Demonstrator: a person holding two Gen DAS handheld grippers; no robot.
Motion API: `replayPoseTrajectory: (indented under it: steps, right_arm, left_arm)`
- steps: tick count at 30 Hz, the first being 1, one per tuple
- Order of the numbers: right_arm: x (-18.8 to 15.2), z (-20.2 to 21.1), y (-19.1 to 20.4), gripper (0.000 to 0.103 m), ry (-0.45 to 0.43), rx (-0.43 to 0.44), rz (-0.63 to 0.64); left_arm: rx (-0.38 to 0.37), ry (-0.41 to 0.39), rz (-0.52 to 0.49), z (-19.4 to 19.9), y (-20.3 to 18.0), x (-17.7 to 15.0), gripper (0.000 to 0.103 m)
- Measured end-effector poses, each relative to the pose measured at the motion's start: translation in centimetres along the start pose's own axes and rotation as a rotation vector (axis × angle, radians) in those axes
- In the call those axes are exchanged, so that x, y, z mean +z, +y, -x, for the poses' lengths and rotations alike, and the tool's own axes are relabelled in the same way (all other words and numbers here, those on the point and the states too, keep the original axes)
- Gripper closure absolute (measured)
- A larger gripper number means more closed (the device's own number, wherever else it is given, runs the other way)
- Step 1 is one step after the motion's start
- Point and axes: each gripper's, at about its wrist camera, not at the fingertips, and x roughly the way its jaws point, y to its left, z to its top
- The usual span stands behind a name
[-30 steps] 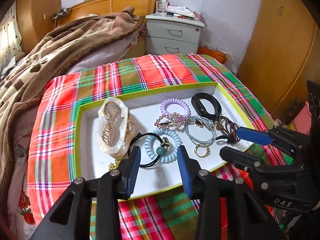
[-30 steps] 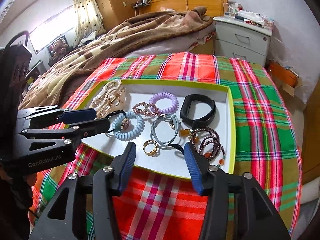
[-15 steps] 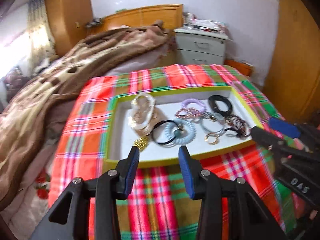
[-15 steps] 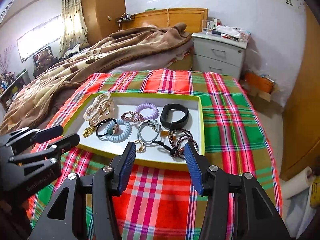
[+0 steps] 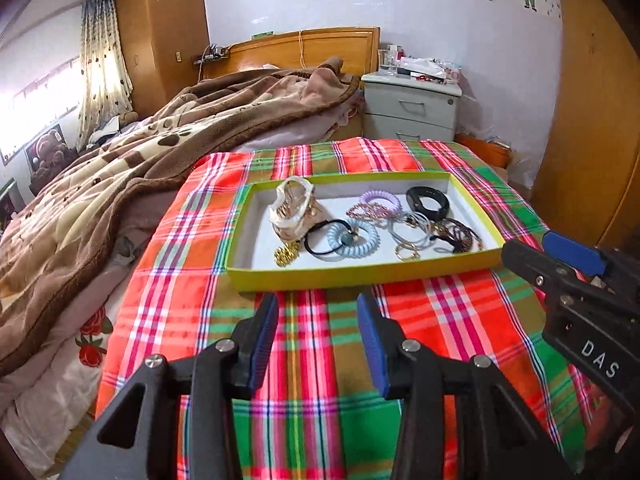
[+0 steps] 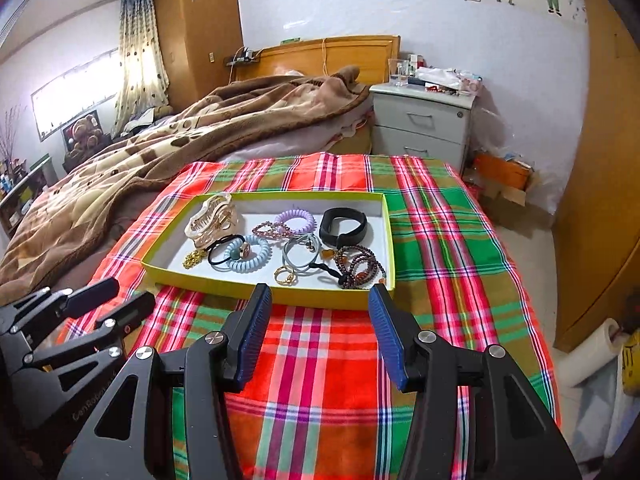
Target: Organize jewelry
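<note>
A shallow yellow-green tray sits on a plaid cloth and holds several pieces: a shell hair claw, a light blue coil tie, a purple coil tie, a black band, gold rings and dark beads. My left gripper is open and empty, well short of the tray. My right gripper is open and empty, near the tray's front edge.
The plaid cloth covers the bed's end. A brown blanket lies heaped to the left. A grey nightstand stands behind the tray by the wall. Wooden wardrobe doors are on the right.
Both grippers have pulled back and up from over the tray, which now looks smaller and farther. Both stay open and empty. The jewelry has not moved.
</note>
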Motion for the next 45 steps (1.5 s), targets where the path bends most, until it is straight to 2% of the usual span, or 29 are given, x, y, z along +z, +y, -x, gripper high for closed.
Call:
replayPoseTrajectory:
  steps: [8, 16, 28, 45]
  right_arm:
    - [-1.3, 1.4, 0.9, 0.052, -0.011, 0.009, 0.005]
    - [-1.9, 1.9, 1.1, 0.052, -0.017, 0.008, 0.0]
    - [-2.4, 2.0, 0.9, 0.052, -0.018, 0.008, -0.017]
    - [-2.5, 2.0, 1.0, 0.052, -0.012, 0.005, -0.018]
  left_arm:
    - [-0.017, -0.003, 0.005, 1.3, -0.5, -1.5, 0.06]
    - [0.015, -0.006, -0.021, 2.0, -1.3, -2.6, 0.061]
    - [-0.014, 0.0, 0.021, 2.0, -0.9, -2.6, 0.06]
    - [-0.021, 0.002, 0.028, 1.8, -0.6, -2.5, 0.06]
